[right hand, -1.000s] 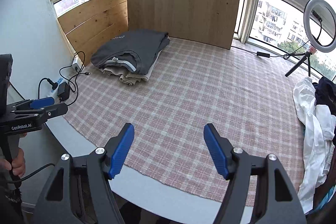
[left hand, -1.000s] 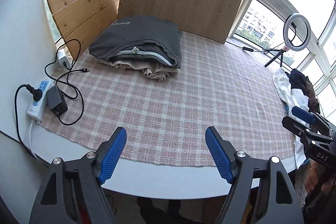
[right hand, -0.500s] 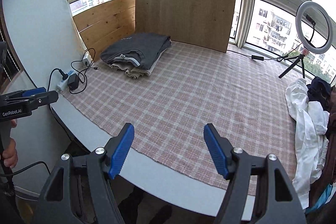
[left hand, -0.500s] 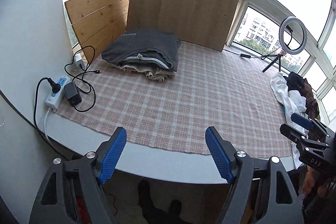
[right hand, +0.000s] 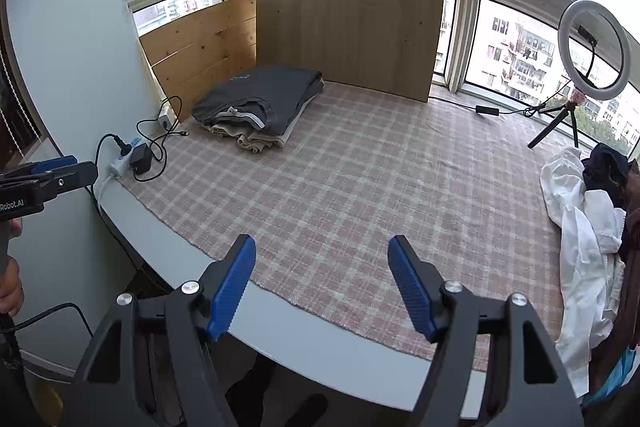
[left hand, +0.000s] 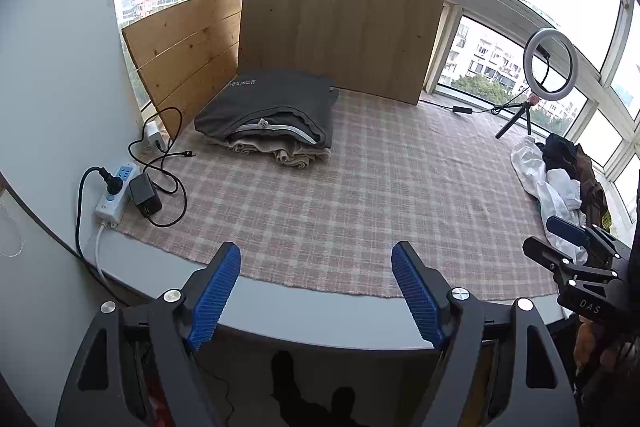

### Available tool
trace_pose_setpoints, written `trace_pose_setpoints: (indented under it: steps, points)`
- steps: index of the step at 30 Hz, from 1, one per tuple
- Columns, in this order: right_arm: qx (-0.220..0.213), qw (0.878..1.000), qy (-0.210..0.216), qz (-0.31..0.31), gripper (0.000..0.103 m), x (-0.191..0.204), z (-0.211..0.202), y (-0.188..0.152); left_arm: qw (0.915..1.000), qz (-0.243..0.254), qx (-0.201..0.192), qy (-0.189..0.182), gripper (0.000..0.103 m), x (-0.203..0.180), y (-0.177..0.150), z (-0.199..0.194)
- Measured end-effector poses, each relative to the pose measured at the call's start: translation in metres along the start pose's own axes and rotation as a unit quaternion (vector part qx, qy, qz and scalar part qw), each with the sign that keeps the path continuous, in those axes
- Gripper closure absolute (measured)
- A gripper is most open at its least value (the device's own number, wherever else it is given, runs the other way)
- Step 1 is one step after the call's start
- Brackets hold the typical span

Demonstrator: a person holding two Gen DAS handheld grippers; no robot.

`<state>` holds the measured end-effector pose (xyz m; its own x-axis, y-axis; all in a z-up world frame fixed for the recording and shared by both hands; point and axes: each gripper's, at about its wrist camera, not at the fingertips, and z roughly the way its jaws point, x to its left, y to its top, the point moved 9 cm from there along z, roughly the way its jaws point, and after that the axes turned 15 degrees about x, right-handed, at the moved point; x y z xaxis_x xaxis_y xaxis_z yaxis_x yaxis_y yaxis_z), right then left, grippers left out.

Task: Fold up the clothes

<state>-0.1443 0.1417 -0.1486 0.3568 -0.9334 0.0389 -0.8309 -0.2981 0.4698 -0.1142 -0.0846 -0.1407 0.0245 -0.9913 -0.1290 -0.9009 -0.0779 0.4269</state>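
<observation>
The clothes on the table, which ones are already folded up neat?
The dark grey top stacked on the beige garment in the far left corner. They lie flat and squared, unlike the crumpled white and dark pile at the table's right edge.

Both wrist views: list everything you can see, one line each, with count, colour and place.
folded clothes stack: one, dark grey on beige, far left of cloth
unfolded clothes pile: one, white and dark, right edge
checked cloth: one, pink and cream, covering table
table: one, white, near rim bare
wooden boards: two, tan, leaning on windows
power strip: one, white and blue, left edge
black adapter: one, beside power strip
ring light: one, white, far right on tripod
left hand-held gripper: blue pads, open, empty
right hand-held gripper: blue pads, open, empty
</observation>
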Motion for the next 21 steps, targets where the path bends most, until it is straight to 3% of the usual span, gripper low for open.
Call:
trace_pose_setpoints:
  steps: [9, 14, 21]
  points:
    - [0.005, 1.0, 0.004, -0.003, 0.035, -0.002, 0.006, 0.001, 0.9996, -0.002, -0.006, 0.027, 0.026, -0.002, 0.005, -0.008]
    - [0.009, 1.0, 0.006, -0.007, 0.035, -0.002, 0.009, 0.002, 0.998, -0.007, -0.018, 0.061, 0.026, 0.004, 0.008, -0.012]
    - [0.012, 1.0, 0.003, -0.009, 0.035, -0.001, 0.012, 0.005, 0.9989, -0.004, -0.021, 0.042, 0.025, 0.001, 0.012, -0.017]
